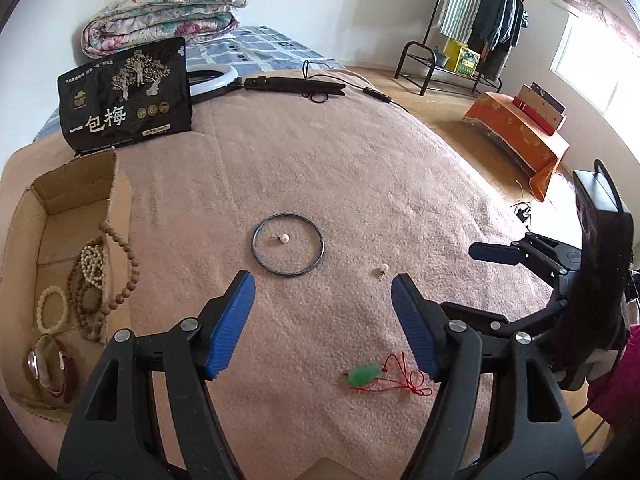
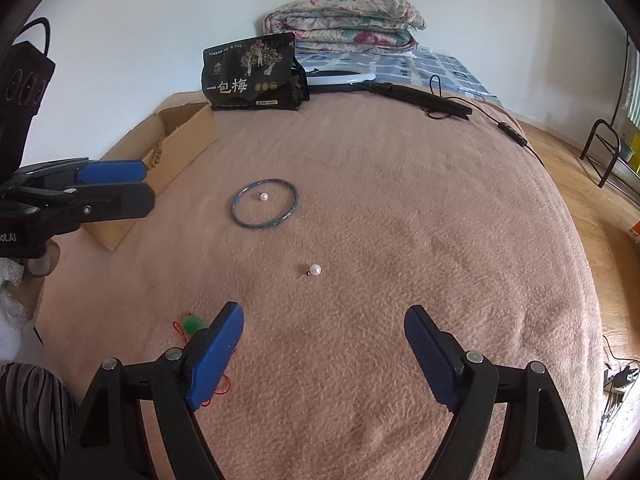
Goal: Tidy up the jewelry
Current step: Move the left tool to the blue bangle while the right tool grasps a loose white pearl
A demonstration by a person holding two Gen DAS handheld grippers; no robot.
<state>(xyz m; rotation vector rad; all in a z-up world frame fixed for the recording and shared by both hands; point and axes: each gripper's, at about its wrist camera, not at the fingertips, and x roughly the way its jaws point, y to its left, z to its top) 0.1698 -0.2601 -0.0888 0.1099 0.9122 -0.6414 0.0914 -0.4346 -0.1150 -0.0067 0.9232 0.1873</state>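
1. The left gripper (image 1: 323,288) is hovering over the pink blanket (image 1: 360,184) on the bed, its blue pads standing wide apart with nothing between them.
2. The right gripper (image 2: 323,320) is likewise hanging above the blanket with its pads spread wide and gripping nothing.
3. A dark bangle (image 1: 288,244) is lying flat on the blanket, ahead of the left gripper, and one pearl earring (image 1: 283,238) is sitting inside its ring.
4. A second pearl earring (image 2: 315,269) is lying apart from the bangle, ahead of the right gripper and roughly between its two pads in the right wrist view.
5. A green pendant on a red cord (image 1: 365,376) is resting on the blanket near the left gripper's right pad; in the right wrist view it is partly hiding behind the right gripper's left finger.
6. A cardboard box (image 1: 72,184) is sitting open at the left edge of the blanket, holding brown and cream bead strings (image 1: 90,276), a cream bead bracelet (image 1: 50,308) and a wristwatch (image 1: 50,368).
7. A black snack bag (image 1: 126,94) is standing behind the box, with a ring light (image 1: 216,78) and a folded quilt (image 1: 160,10) beyond it.
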